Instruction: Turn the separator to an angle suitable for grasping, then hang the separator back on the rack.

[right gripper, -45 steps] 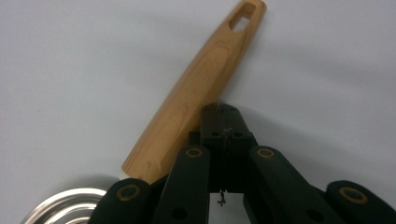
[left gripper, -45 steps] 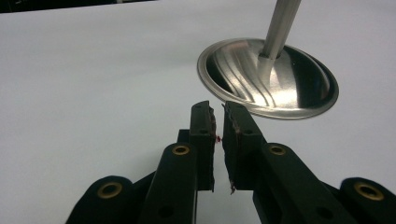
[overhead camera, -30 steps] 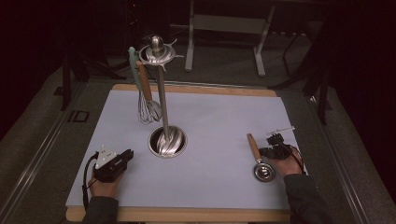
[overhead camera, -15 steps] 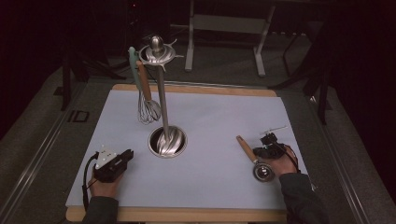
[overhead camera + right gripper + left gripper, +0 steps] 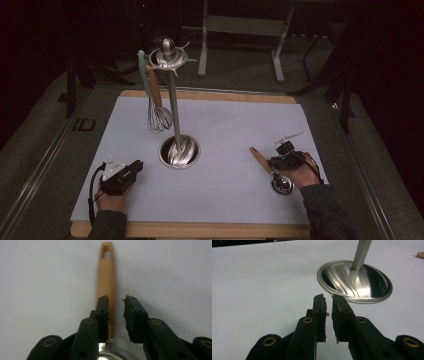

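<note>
**Table status: ladle released near right edge**

White table carries the ladle flat near its right edge; the bowl is cut off in the right gripper view. Right gripper jaws have just been opening, apparently clear of the wooden handle. Left gripper, near the front-left corner, is nearly closed and empty.

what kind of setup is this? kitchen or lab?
Likely a lab recording bench, not a kitchen: a white mat on a wooden board, dark surroundings with metal stands, and a steel utensil rack as staged prop.
</note>
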`<state>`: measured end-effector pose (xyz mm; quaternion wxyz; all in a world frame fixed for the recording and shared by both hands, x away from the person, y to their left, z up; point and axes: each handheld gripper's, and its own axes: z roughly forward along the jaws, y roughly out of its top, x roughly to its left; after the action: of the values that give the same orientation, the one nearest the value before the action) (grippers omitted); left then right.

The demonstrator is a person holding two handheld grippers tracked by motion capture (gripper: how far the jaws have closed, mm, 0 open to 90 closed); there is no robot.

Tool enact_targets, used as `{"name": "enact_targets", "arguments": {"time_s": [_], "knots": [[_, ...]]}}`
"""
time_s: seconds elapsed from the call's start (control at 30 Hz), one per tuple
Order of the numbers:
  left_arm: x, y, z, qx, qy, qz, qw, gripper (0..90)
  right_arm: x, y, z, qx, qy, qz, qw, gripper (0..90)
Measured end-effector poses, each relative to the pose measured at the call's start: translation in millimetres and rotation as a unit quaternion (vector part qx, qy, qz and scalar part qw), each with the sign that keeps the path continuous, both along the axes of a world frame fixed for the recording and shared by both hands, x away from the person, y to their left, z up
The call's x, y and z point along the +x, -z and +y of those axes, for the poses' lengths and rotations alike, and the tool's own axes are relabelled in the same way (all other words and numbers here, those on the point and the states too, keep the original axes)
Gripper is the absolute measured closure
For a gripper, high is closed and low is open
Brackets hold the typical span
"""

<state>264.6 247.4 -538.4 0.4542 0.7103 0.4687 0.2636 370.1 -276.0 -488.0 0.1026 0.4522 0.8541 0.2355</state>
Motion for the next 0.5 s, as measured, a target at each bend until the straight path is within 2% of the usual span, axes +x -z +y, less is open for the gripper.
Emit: {"name": "enact_targets", "arguments": {"time_s": [0.17,0.27,0.5], "knots": [[0.3,0.0,0.0,0.001,-0.001,0.001,1.0,81.0,-3.2,-1.1,0.9,-0.001,-0.009,0.014,0.9999,72.5],[0.3,0.0,-0.1,0.002,0.0,0.001,1.0,81.0,-3.1,0.9,-1.5,0.003,-0.008,0.038,0.9992,71.7],[0.4,0.0,0.0,0.001,0.0,0.001,1.0,80.8,-1.5,4.3,-4.3,0.012,-0.006,0.055,0.9984,69.6]]}}
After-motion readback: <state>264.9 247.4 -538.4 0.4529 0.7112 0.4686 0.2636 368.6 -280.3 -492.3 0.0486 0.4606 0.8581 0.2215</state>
